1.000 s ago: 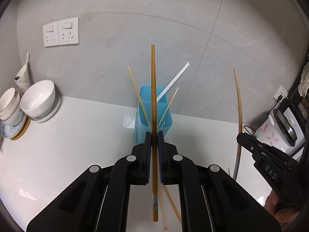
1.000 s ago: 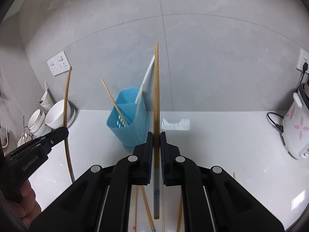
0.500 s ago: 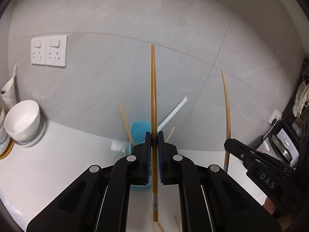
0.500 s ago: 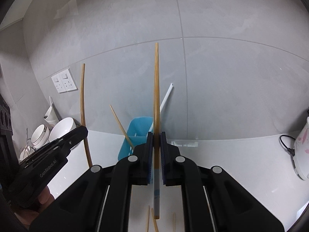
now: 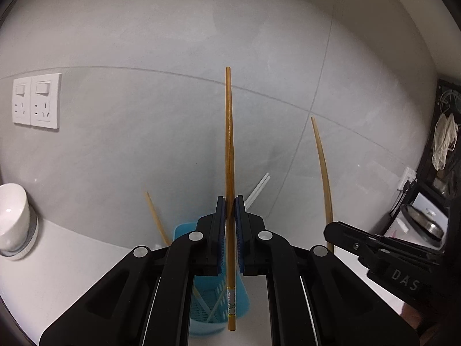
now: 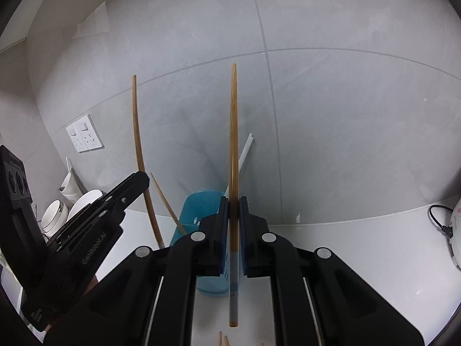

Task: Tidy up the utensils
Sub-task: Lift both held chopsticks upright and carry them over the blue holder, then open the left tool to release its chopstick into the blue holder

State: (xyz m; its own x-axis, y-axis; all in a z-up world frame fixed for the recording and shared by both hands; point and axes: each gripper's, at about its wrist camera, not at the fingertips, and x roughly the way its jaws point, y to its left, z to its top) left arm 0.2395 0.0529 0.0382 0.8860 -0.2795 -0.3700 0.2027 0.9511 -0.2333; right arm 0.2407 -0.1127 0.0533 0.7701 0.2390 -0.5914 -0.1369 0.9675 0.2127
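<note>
White bowl (image 5: 13, 216) on counter (image 5: 72, 262) left; wall sockets (image 5: 37, 101) above; rice cooker (image 6: 456, 239) right.

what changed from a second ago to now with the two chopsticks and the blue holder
Both hand-held grippers closed in on the blue holder, which now sits low under the left hand-held gripper. The right hand-held gripper drew nearer too. Unchanged: each stays clamped on its upright chopstick; nothing released.

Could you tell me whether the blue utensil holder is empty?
Not empty: the blue utensil holder already has a bamboo chopstick and a white stick leaning in it.
</note>
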